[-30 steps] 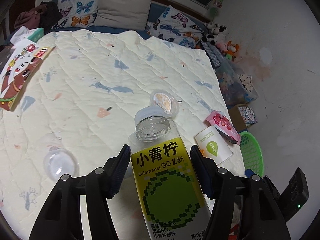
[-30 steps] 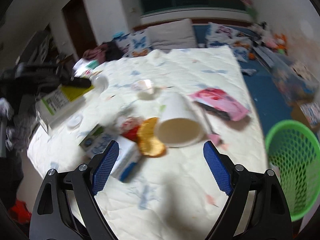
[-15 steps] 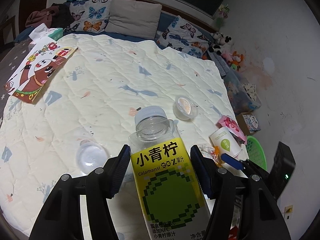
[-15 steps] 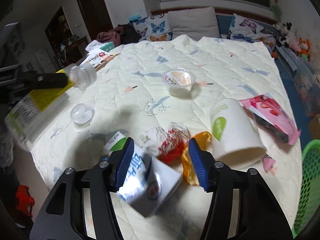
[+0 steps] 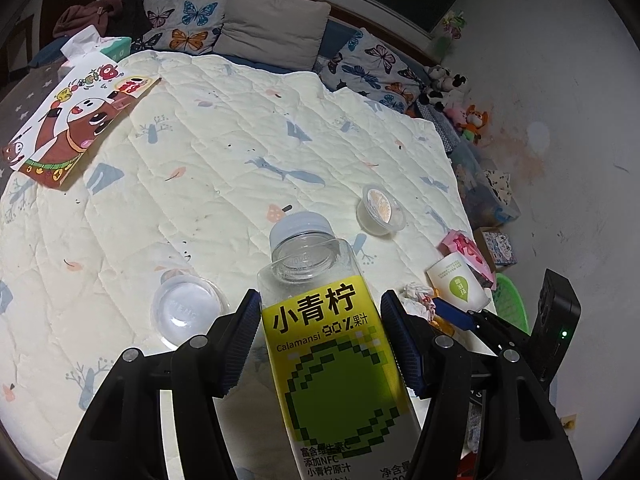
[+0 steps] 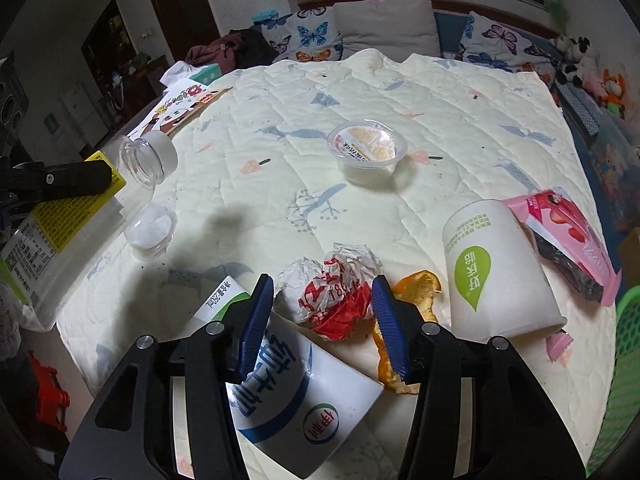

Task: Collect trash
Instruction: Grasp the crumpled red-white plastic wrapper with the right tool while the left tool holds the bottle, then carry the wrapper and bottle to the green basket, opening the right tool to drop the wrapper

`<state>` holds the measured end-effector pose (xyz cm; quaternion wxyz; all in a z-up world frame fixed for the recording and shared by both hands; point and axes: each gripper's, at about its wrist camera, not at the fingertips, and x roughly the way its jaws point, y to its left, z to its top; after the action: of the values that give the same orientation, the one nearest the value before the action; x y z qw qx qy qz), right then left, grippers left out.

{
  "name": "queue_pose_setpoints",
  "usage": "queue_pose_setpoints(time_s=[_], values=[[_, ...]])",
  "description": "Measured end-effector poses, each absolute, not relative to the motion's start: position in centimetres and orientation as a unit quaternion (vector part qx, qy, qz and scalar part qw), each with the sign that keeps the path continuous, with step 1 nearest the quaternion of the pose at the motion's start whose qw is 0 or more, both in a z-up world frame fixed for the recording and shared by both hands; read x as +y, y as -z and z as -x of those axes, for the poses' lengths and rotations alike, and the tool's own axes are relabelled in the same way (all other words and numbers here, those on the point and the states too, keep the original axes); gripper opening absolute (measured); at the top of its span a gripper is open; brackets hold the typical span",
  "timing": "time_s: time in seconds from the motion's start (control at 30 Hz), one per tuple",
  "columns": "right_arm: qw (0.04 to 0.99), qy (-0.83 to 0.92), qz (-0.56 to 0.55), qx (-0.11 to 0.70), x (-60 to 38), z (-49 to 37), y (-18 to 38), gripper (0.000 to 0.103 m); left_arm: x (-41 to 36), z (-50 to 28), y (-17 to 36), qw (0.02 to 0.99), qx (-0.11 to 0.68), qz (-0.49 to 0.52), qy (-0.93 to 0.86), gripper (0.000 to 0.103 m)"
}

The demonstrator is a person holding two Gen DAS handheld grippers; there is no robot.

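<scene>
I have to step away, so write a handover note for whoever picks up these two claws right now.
Left claw: shut on the juice bottle.
Right claw: jaws have just been closing, now on the milk carton.
Still on the quilt: paper cup, crumpled wrapper, orange peel, pink packet, jelly cup, clear lid.
Done: two items gripped.
Left: probably drop both in the green basket beside the bed, then collect the rest.
</scene>
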<state>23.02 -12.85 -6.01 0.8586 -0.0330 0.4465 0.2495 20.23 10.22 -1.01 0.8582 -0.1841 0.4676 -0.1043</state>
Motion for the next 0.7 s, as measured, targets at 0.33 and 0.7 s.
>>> queue_pose_setpoints(time_s=[0.33, 0.7], values=[[0.866, -0.245, 0.014, 0.436, -13.3, -23.1, 5.8, 0.045, 10.3, -19.7, 0.6, 0.86, 0.465, 0.184, 0.104, 0.06], [0.897, -0.241, -0.012, 0.371, -16.0, -20.6, 1.5, 0.044, 8.3, -19.7, -1.0, 0.864, 0.455, 0.173, 0.131, 0.06]])
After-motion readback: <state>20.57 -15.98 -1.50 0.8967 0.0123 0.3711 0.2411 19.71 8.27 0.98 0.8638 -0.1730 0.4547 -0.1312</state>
